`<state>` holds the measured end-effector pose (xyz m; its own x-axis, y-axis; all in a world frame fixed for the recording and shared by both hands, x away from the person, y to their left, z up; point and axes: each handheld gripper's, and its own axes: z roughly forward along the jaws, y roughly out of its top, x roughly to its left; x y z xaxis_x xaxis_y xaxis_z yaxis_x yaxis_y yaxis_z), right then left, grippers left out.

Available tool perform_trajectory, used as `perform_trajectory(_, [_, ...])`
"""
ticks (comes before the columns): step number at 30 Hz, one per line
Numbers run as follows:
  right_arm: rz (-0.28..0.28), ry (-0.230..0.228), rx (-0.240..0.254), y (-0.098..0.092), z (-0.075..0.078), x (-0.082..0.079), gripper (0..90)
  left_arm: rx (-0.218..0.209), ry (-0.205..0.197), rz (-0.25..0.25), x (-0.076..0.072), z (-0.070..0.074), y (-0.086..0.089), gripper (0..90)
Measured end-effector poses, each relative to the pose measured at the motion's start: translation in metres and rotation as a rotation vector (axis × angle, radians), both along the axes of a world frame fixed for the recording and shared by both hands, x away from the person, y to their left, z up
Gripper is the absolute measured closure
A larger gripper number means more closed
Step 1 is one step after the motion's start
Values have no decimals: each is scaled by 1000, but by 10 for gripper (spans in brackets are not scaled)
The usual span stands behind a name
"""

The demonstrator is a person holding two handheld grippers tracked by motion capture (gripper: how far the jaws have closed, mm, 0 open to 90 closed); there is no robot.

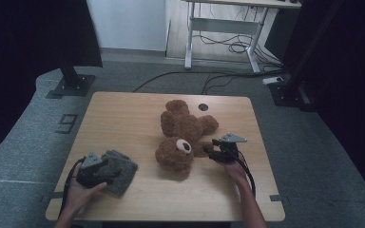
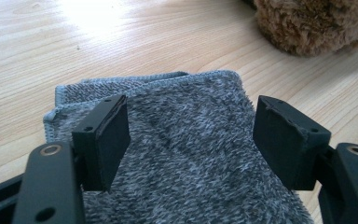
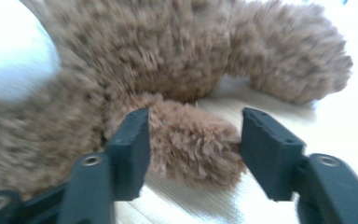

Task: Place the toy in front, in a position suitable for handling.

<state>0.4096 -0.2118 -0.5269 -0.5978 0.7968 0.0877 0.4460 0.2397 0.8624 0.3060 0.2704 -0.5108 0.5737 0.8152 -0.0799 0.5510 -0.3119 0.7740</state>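
A brown teddy bear (image 1: 183, 137) lies on its back in the middle of the wooden table (image 1: 123, 114), head toward the person. My right gripper (image 1: 210, 151) stands open at the bear's near arm (image 3: 193, 140), and that arm sits between its jaws with a gap at each side. A folded grey towel (image 1: 119, 171) lies at the front left. My left gripper (image 1: 105, 172) hovers open over the towel (image 2: 186, 140), its jaws wide apart above the pile. The bear's fur (image 2: 312, 23) shows at the top right of the left gripper view.
A round grommet hole (image 1: 203, 107) sits near the table's far edge. Bare tabletop lies at the far left and front middle. Beyond the table are a dark stand base (image 1: 71, 85), floor cables (image 1: 218, 78) and a white desk frame (image 1: 223, 28).
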Motion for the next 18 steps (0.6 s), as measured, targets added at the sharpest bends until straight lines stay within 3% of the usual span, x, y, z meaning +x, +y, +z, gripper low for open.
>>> perform_trajectory(1, [16,17,-14,2,-4,4,522,2,0,0,0,0,0,275])
perform_trajectory(2, [16,17,-14,2,-4,4,522,3,2,0,0,-1,0,275])
perform_trajectory(3, [21,19,-35,4,-7,5,602,6,4,1,1,-1,1,274])
perform_trajectory(6, [25,30,-24,2,-8,5,666,6,5,0,1,-2,0,275])
perform_trajectory(8, [38,38,-10,0,-9,4,681,8,5,0,1,-2,0,275])
perform_trajectory(11, [51,21,-48,2,-9,0,735,8,5,-1,1,-2,-1,275])
perform_trajectory(14, [55,15,-56,3,-10,-3,760,8,5,0,1,-1,-1,275])
perform_trajectory(18, [56,28,-40,3,-13,-10,791,7,4,3,1,-2,0,275])
